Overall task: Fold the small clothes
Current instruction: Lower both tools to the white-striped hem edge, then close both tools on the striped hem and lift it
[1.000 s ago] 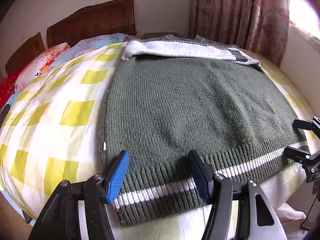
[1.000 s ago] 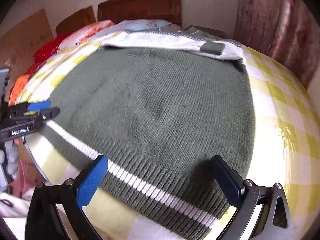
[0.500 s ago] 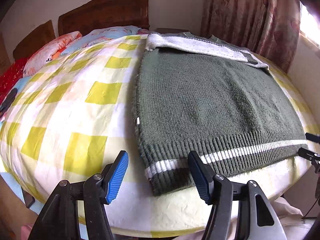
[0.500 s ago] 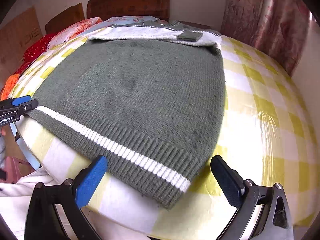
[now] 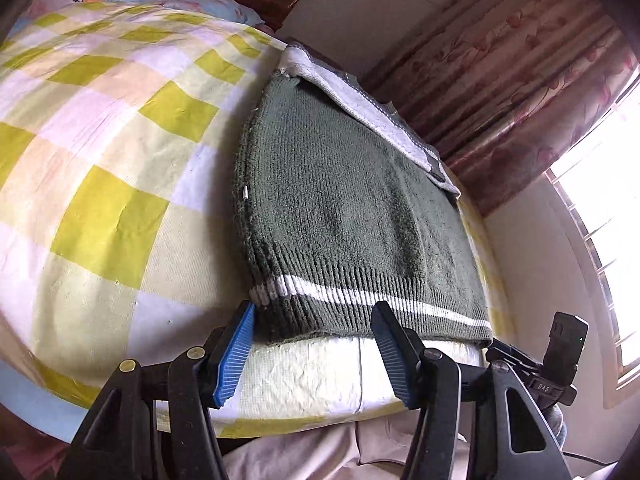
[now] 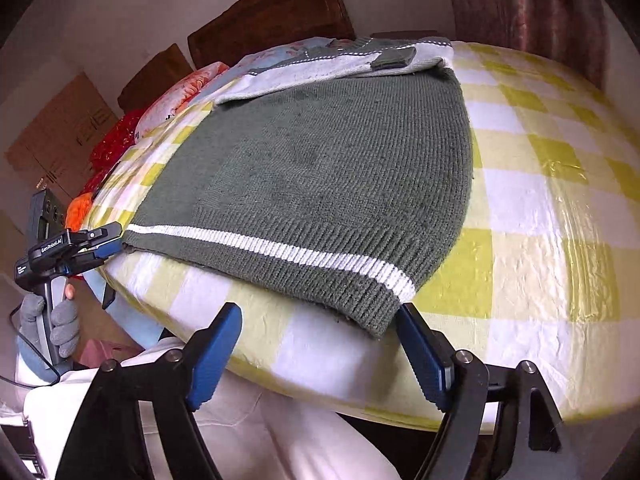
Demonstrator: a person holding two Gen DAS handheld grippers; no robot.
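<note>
A dark green knitted sweater with a white stripe near its ribbed hem lies flat on the bed, its grey-white sleeves folded across the top; it also shows in the right wrist view. My left gripper is open and empty, just below the hem's left corner at the bed's front edge. My right gripper is open and empty, just below the hem's right corner. The left gripper also shows from the side in the right wrist view, at the hem's left corner.
The bed carries a yellow and white checked sheet with pillows at the wooden headboard. Curtains and a window are on the right. Cardboard boxes stand to the left.
Both grippers have drawn back and dropped to the bed's front edge, spreading apart to the hem's two corners. Both stay open. The sweater has not moved.
</note>
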